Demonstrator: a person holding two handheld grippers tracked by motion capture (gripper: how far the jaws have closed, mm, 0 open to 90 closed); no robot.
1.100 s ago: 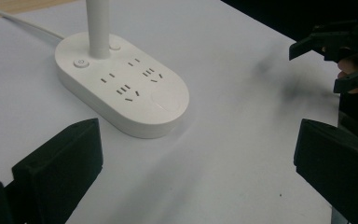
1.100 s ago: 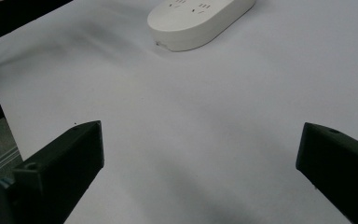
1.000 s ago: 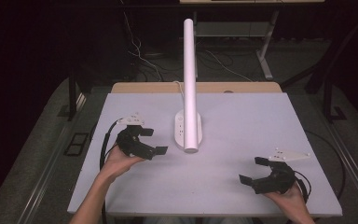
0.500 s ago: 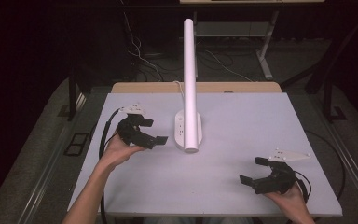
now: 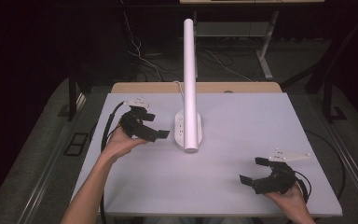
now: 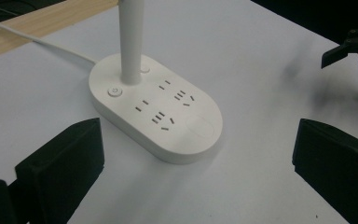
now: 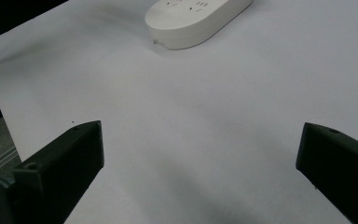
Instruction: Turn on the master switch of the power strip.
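table [image 5: 242, 154]: white top, dark room around it
desk lamp [image 5: 189, 126]: upright at table middle, oval base with sockets
left gripper [image 5: 154, 127]: fingers spread, just beside lamp base, apart
right gripper [image 5: 255, 170]: fingers spread, near front right corner

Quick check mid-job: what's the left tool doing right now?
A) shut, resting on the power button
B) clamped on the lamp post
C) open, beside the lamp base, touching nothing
C: the left tool has its jaws spread wide, short of the lamp base, holding nothing.
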